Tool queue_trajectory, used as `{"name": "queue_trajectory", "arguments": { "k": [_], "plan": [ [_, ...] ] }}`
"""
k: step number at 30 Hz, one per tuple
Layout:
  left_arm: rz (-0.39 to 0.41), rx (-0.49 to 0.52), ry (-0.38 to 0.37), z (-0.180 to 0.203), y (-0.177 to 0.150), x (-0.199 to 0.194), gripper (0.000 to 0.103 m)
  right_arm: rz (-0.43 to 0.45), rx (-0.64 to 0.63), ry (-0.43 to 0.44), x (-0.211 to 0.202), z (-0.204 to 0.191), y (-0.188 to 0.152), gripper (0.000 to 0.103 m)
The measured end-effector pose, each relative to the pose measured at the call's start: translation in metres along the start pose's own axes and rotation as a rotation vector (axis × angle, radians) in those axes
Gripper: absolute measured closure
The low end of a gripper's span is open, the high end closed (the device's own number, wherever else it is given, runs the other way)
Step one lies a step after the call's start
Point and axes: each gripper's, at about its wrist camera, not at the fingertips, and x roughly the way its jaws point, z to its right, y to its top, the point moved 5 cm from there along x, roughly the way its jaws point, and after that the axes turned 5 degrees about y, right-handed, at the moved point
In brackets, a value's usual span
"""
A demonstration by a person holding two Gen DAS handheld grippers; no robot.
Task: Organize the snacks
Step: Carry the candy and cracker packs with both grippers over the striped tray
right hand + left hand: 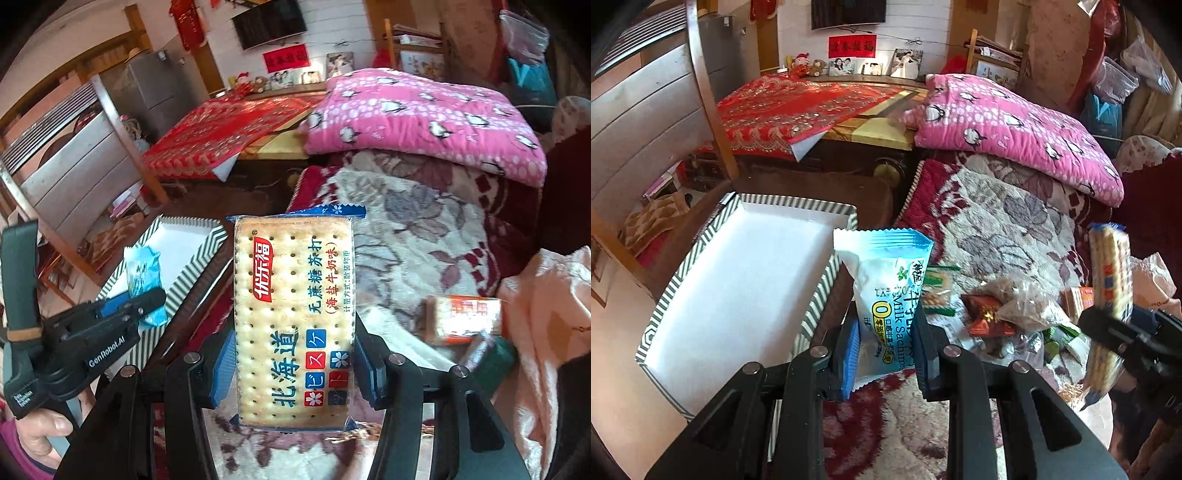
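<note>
Left gripper (886, 354) — jaws pinching a blue-and-white Milk Sachima packet (884, 295), which is standing upright just beside the right edge of the striped box (661, 314). Right gripper (293, 369) — jaws clamping a cracker packet (293, 321) by its long sides, printed face showing. Beyond, loose snacks (997, 314) are lying in a pile on the floral blanket (997, 229). Farther back, a pink penguin quilt (1015, 125) is resting beside a red embroidered cloth (790, 107).
</note>
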Motion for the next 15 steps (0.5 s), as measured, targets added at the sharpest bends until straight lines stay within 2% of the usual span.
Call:
{"name": "queue_trajectory", "arguments": {
  "k": [15],
  "plan": [
    [0.008,-0.077,0.089,-0.066,0.020,0.009,0.079,-0.080,-0.101,0.071,0.048,-0.057,0.016,0.045]
  ]
}}
